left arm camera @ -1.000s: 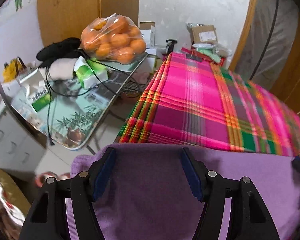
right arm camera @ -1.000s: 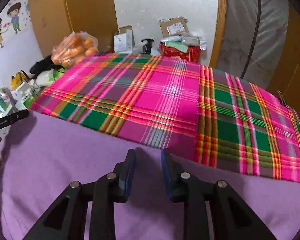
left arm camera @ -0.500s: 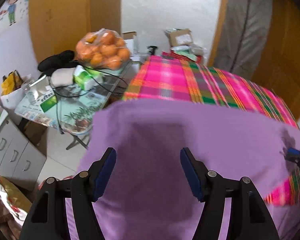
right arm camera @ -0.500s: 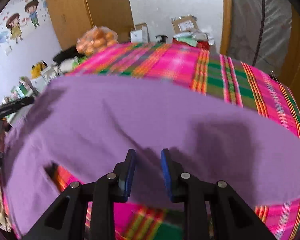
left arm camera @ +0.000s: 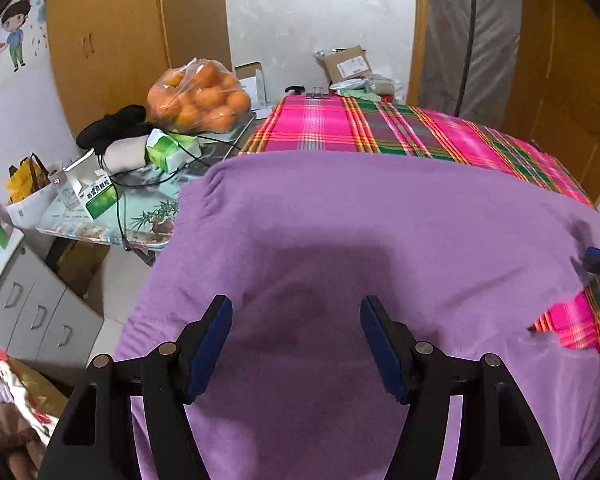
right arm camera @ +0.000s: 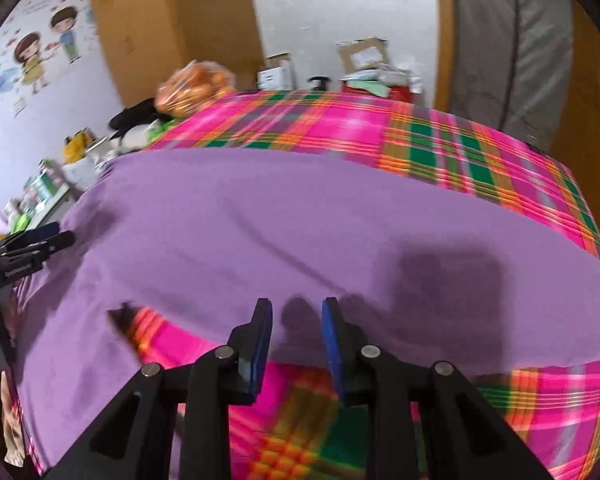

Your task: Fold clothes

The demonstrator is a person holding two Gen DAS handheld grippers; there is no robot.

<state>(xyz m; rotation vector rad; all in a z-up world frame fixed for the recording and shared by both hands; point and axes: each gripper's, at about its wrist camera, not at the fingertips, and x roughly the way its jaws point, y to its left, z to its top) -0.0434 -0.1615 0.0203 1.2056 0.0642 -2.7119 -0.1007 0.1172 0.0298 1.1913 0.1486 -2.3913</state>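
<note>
Purple cloth point(left arm camera: 340, 240) over plaid tabletop point(right arm camera: 460, 152).
Left tool point(left arm camera: 296, 344) spread wide above it; right tool point(right arm camera: 296, 336) narrow, gripping nothing.

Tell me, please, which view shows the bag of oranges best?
The left wrist view: the bag of oranges is sharp, single fruits showing through clear plastic on the cluttered side table. The right wrist view shows it only as a smeared orange blur beyond the plaid cloth.

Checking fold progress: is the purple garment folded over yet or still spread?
Spread, not yet folded: the purple garment lies as one wide sheet over the plaid bedspread, with its near edge lifted.
</note>
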